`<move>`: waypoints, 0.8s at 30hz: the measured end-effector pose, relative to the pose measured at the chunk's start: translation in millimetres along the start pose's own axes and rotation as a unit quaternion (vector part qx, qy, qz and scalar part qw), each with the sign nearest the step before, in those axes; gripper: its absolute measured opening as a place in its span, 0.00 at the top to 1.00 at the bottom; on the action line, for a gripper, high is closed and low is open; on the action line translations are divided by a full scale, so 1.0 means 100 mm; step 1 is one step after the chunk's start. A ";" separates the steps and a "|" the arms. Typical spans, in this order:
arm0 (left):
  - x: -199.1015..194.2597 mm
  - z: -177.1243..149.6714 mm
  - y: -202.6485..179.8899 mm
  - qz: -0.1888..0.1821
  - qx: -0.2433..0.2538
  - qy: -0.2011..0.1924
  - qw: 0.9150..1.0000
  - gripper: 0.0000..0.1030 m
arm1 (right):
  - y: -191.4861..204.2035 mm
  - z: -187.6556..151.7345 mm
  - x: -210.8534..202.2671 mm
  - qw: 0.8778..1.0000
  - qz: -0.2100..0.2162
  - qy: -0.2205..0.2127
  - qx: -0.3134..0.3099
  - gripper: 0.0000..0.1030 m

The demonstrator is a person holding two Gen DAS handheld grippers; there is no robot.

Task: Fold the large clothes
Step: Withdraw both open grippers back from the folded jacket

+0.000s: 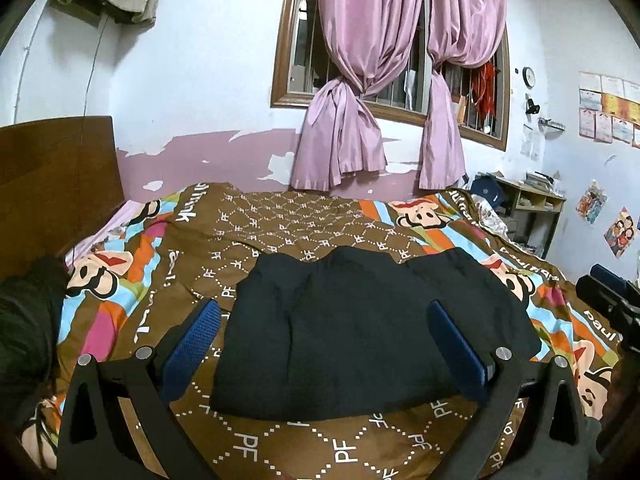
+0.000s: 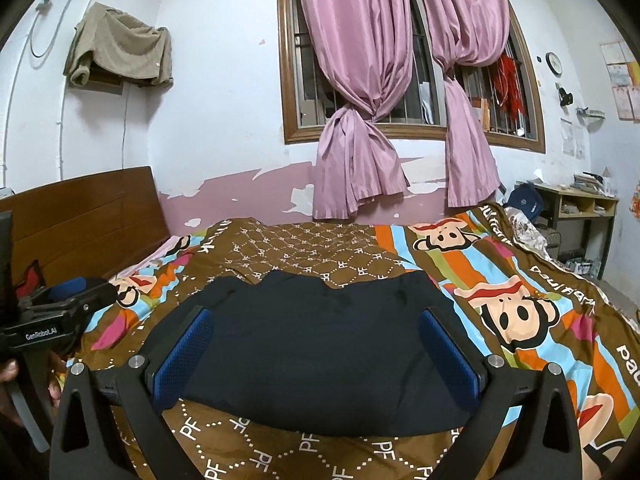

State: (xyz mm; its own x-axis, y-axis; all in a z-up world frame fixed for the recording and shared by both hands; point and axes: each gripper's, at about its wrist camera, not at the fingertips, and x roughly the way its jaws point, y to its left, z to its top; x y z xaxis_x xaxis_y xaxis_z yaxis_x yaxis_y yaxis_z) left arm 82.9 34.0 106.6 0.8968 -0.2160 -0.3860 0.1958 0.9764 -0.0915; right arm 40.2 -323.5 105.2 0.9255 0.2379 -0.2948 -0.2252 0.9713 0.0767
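A dark navy garment [image 1: 360, 336] lies folded into a compact rectangle on the patterned bedspread [image 1: 280, 224]. It also shows in the right wrist view [image 2: 320, 352]. My left gripper [image 1: 324, 336] is open and empty, held above the near edge of the garment, its blue pads apart on either side. My right gripper [image 2: 316, 344] is open and empty too, above the same garment. The right gripper shows at the right edge of the left wrist view [image 1: 612, 300], and the left gripper at the left edge of the right wrist view [image 2: 60, 300].
A wooden headboard [image 1: 56, 176] stands at the left. Dark cloth [image 1: 28, 316] lies at the bed's left side. Pink curtains [image 1: 360, 92] hang over the barred window behind the bed. A small shelf table [image 1: 528, 208] with clutter stands at the right.
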 end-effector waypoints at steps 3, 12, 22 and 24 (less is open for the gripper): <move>-0.07 -0.03 -0.01 0.001 -0.001 -0.010 1.000 0.02 | 0.02 -0.05 -0.06 1.000 -0.005 -0.009 -0.008 0.00; -0.19 -0.17 -0.03 -0.007 0.010 -0.017 1.000 0.02 | 0.07 -0.15 -0.10 1.000 -0.009 -0.009 -0.013 0.00; -0.25 -0.42 -0.10 -0.013 0.022 -0.012 1.000 0.02 | 0.14 -0.43 -0.27 0.999 -0.028 -0.012 -0.025 0.00; -0.26 -0.46 -0.11 -0.015 0.024 -0.011 1.000 0.02 | 0.14 -0.46 -0.28 0.999 -0.029 -0.010 -0.030 0.00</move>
State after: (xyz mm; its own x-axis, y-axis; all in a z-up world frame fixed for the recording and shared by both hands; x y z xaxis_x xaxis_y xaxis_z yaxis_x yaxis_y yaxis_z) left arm 38.9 28.1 75.0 0.8987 -0.2447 -0.3639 0.2403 0.9690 -0.0582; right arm -3.4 -316.3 70.5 0.9434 0.1821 -0.2773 -0.1887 0.9820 0.0029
